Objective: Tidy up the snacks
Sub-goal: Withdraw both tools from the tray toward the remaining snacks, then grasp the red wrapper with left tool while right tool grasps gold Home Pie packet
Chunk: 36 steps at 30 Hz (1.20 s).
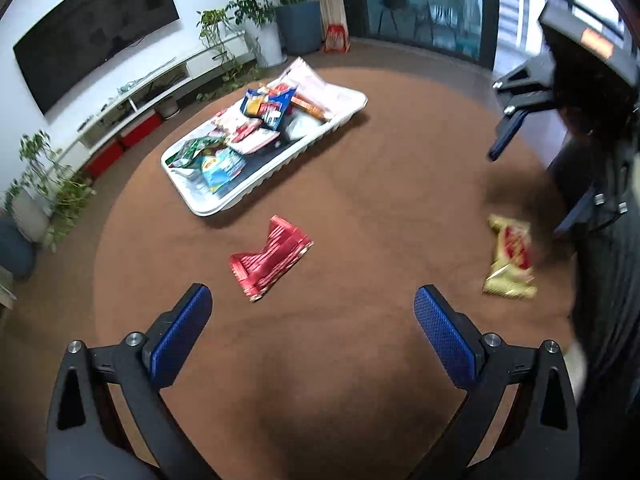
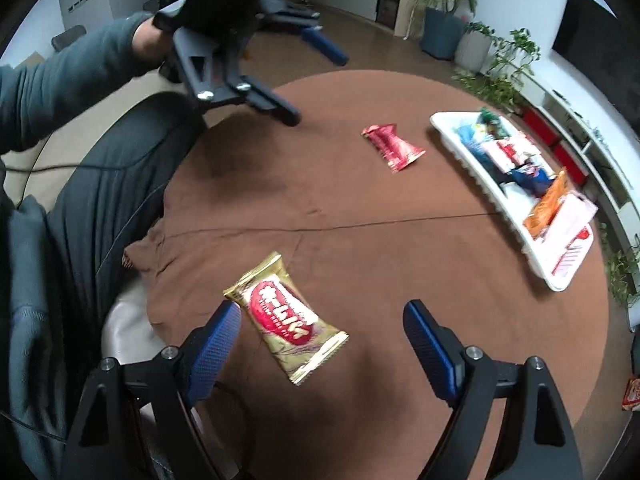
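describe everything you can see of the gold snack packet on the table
The gold snack packet is a shiny foil wrapper with a red oval label bearing white lettering and crimped, serrated ends. It looks sealed and slightly puffed, lying flat and diagonal on the brown tablecloth, near its edge. It sits just ahead of the right claw, whose open fingers do not touch it.

At the bottom of each view, the left gripper (image 1: 312, 300) and right gripper (image 2: 320, 316) show black triangular-cutout frames, silver screws and blue textured pads (image 1: 444, 332). Upper left of the right view: a grey-blue sleeve (image 2: 60, 84); dark trousers (image 2: 116, 200) below.
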### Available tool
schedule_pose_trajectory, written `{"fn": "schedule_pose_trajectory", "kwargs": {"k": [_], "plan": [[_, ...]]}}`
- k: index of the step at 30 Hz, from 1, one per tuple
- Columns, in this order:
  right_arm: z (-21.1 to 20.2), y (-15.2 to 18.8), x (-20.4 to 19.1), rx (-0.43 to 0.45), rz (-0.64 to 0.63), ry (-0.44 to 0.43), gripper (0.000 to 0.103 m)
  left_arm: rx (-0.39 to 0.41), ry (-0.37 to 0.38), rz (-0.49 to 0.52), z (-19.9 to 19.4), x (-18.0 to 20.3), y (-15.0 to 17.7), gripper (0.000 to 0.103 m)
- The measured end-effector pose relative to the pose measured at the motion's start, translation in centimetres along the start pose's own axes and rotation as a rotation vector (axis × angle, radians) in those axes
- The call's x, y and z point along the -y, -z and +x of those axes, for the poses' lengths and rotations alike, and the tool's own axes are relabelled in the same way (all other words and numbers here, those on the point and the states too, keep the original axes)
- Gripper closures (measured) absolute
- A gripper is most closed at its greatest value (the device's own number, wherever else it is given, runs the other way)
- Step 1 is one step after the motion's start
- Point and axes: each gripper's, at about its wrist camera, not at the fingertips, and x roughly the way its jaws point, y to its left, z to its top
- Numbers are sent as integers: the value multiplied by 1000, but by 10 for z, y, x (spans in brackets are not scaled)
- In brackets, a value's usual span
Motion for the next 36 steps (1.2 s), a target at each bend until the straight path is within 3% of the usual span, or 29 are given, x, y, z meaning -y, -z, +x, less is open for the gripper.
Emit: {"fn": "schedule_pose_trajectory", "kwargs": {"k": [3, 10, 14, 20, 21, 24, 25, 29, 34, 36], "plan": [[11, -2, -6, -21, -30, -34, 17, 4, 33, 42, 10, 1, -6, 0], [39, -7, -9, -71, -80, -115, 18, -92, 107, 148, 34, -6, -15, 1], [47, -6, -8, -69, -89, -146, 26, -80, 146, 206, 42, -14, -28, 1], [55, -3, -3, -72, -83, -165, 26, -141, 141, 259, 76, -28, -43, 1], [55, -2, -2, -69, -79, -167, 26, -147, 147, 268, 80, -30, -43, 4], [56, 0, 2, -65, -71, -179, 28, -190, 163, 294, 95, -37, -44, 29], [57, 1, 3, -67, -71, -183, 28, -209, 165, 299, 101, -40, -44, 33], [57, -1, 7, -53, -63, -196, 31, -233, 177, 322, 114, -49, -46, 33], [54, 0, 16, -43, -46, -197, 40, -260, 226, 319, 122, -54, -45, 56], [54, 0, 16, -44, -45, -198, 41, -262, 237, 310, 124, -57, -46, 58]]}}
